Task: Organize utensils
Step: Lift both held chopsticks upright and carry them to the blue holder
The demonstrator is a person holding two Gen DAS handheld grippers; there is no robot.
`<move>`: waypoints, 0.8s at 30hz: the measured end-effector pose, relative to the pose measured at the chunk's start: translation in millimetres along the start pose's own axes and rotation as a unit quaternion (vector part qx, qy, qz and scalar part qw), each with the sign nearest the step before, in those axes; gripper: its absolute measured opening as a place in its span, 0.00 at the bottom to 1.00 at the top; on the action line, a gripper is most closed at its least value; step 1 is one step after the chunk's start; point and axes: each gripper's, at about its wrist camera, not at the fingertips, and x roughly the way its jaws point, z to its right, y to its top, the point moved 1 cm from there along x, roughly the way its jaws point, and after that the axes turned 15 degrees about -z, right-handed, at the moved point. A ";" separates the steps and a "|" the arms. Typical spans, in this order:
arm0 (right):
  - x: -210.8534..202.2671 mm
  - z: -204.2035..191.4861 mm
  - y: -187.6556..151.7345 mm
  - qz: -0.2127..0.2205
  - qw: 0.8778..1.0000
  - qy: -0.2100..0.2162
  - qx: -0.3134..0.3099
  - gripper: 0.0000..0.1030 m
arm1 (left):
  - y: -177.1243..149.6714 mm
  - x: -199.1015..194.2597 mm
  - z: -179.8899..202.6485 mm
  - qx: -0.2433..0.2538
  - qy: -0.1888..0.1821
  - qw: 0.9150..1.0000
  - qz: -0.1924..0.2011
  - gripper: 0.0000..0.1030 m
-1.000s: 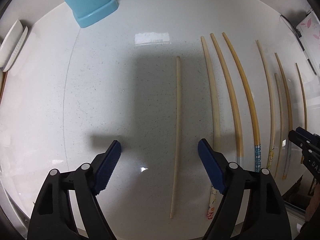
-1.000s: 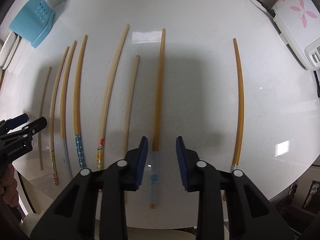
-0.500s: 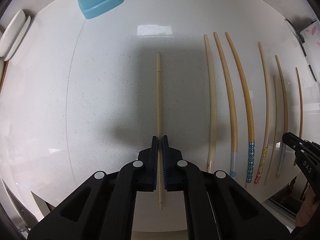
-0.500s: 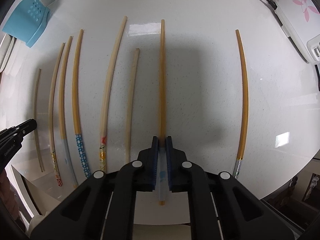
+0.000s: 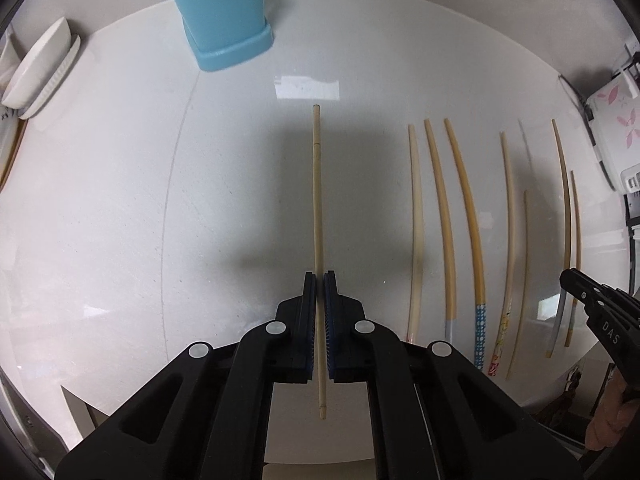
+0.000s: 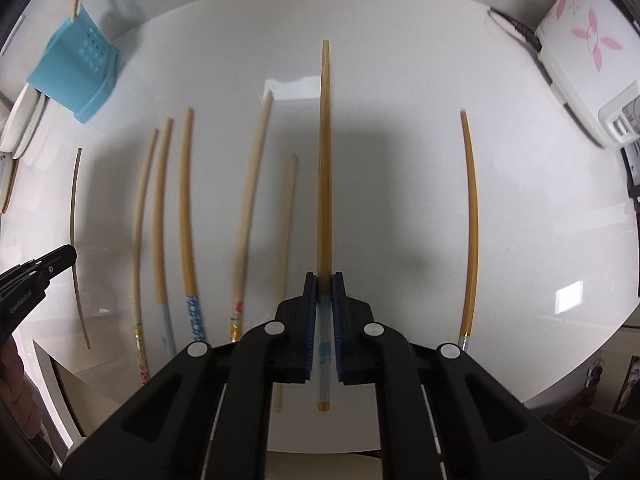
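Observation:
My left gripper (image 5: 319, 280) is shut on a thin pale wooden chopstick (image 5: 317, 200), held near its thick end and raised off the white table (image 5: 120, 200). My right gripper (image 6: 325, 280) is shut on an amber chopstick (image 6: 325, 152) with a pale blue end, also lifted. Several more chopsticks (image 6: 186, 208) lie side by side on the table between the two grippers, and one amber chopstick (image 6: 472, 216) lies apart at the right. A blue perforated utensil holder (image 5: 224, 12) stands at the back; in the right wrist view the holder (image 6: 76, 72) has one stick in it.
White dishes (image 5: 36, 72) are stacked at the far left edge. A white appliance with pink flowers (image 6: 580, 52) and its cable sit at the back right. The table's front edge runs just below both grippers.
Both grippers went from open to shut, each on its chopstick, and then rose with it. The table and the lying chopsticks now look farther away.

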 end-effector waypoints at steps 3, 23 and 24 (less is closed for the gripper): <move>-11.6 -1.8 3.3 0.012 1.000 0.004 -0.002 0.07 | -1.4 -13.6 -3.7 -0.001 -0.008 1.000 0.017 0.03; -61.8 -26.3 4.6 0.105 0.993 0.036 -0.033 0.07 | 4.3 -78.6 -18.4 -0.019 -0.016 0.995 0.100 0.03; -64.2 -27.9 5.6 0.108 0.993 0.038 -0.035 0.07 | 5.1 -82.6 -19.6 -0.019 -0.016 0.994 0.105 0.03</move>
